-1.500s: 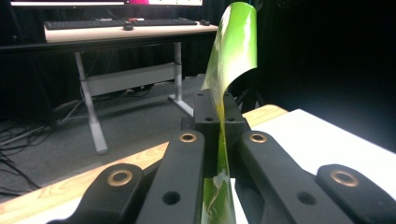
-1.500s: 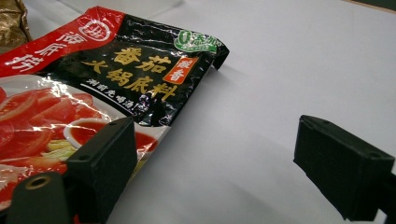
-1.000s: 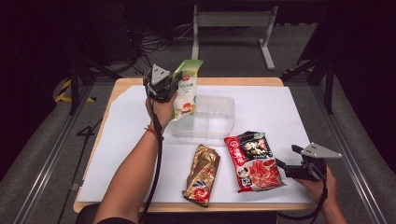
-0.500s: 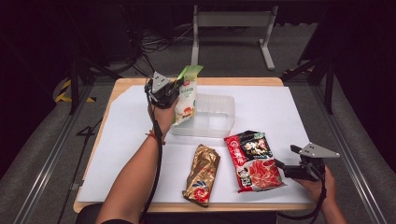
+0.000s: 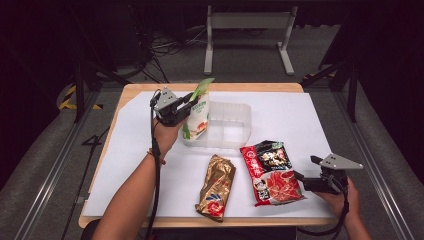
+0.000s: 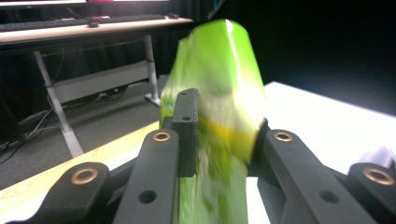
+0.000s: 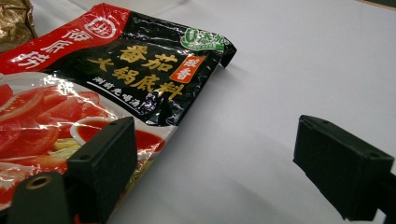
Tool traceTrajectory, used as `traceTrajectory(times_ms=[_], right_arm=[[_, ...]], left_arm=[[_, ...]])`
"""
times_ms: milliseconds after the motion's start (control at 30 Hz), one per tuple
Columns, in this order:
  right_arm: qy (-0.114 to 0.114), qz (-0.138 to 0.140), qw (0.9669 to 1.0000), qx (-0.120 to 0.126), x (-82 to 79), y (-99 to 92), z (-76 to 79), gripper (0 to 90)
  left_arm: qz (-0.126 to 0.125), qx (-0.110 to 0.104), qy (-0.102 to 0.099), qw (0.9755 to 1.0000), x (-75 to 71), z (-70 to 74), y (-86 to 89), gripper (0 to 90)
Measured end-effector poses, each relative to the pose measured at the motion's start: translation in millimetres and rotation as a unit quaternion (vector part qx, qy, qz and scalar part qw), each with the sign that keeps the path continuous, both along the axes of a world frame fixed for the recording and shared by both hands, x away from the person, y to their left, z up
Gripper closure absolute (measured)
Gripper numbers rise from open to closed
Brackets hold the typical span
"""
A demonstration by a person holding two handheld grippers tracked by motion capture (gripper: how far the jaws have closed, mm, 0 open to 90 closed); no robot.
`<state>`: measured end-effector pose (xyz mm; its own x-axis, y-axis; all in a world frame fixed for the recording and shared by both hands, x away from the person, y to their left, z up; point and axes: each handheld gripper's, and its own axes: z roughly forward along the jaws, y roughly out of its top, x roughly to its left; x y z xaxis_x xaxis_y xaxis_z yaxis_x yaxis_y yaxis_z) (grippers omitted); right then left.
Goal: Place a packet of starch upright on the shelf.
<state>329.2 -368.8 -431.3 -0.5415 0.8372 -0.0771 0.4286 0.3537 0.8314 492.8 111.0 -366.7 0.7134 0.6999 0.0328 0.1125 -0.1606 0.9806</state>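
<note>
A white pouch with a green top [image 5: 198,116] stands upright at the left end of a clear plastic container [image 5: 235,127]. My left gripper [image 5: 193,103] reaches in from the left at the pouch's upper part. In the left gripper view the pouch [image 6: 219,70] is blurred between the jaws, which have just been opening and no longer pinch it. Low at the right, my right gripper [image 5: 300,179] rests open on the table beside a red and black hotpot packet [image 5: 272,172]. In the right gripper view its left jaw lies over the packet's [image 7: 116,74] corner, with bare table between the jaws [image 7: 219,154].
A gold packet [image 5: 216,187] lies near the front edge, left of the red packet. White paper [image 5: 300,115] covers the wooden table. Desk legs and cables stand in the dark beyond the far edge.
My left hand has come down and a little toward the near side, lowering the pouch into the container's left end. The right gripper has stayed where it was.
</note>
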Motion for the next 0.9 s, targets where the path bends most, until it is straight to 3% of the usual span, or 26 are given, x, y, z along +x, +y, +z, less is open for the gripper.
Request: traceTrajectory(times_ms=[67, 133, 433, 900], right_arm=[[0.0, 0.0, 1.0, 0.001, 0.2, -0.1, -0.1, 14.1], [0.0, 0.0, 1.0, 0.001, 0.2, -0.1, 0.0, 14.1], [0.0, -0.001, 1.0, 0.0, -0.3, -0.1, 0.4, 14.2], [-0.001, -0.001, 1.0, -0.001, -0.8, 0.0, 0.8, 14.2]], left_arm=[[-0.005, 0.024, -0.003, 0.9997, -3.1, -2.2, 1.7, 75.2], [-0.009, 0.034, -0.001, 0.9994, -5.9, -4.7, 5.3, 75.4], [-0.013, 0.052, -0.002, 0.9985, -11.5, -8.5, 11.2, 83.8], [-0.022, 0.057, 0.009, 0.9981, -22.8, -12.2, 21.6, 77.2]])
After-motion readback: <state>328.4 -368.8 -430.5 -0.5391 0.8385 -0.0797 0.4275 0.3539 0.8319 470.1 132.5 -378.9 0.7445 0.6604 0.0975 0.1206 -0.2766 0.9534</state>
